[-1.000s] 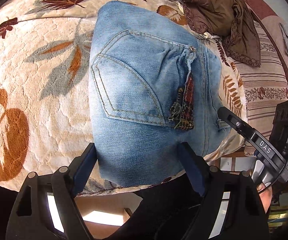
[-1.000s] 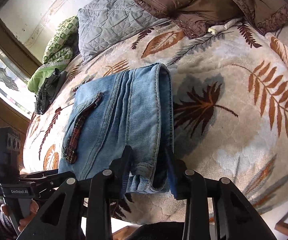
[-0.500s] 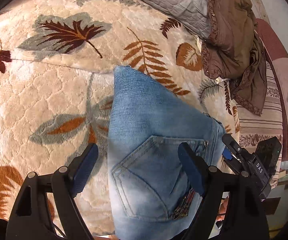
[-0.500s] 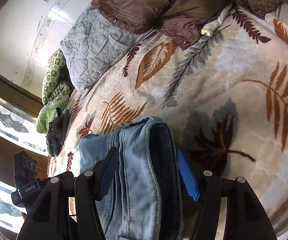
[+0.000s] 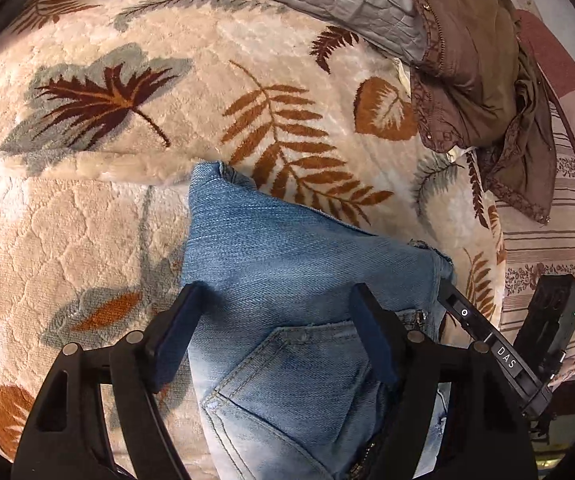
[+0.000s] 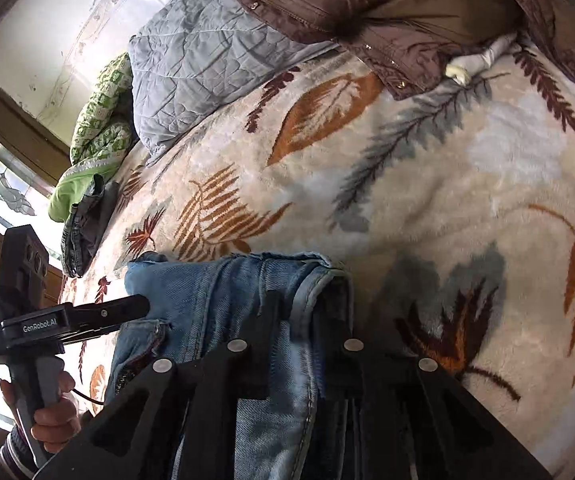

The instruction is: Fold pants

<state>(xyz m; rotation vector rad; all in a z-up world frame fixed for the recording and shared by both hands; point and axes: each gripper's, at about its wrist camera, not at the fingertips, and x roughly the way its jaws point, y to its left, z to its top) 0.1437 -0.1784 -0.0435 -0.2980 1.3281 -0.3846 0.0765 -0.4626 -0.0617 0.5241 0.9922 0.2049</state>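
Jeans sit as a compact folded bundle on the leaf-print blanket, directly under both tools, so folding looks nearly finished. Right gripper clamps the thick folded edge; left gripper hovers spread wide over the back pocket.

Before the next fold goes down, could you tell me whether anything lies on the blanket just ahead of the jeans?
Nothing visible does. The blanket beyond the folded jeans is bare leaf pattern. The brown jacket and grey quilt lie farther back near the bed's far edge, apart from the jeans.
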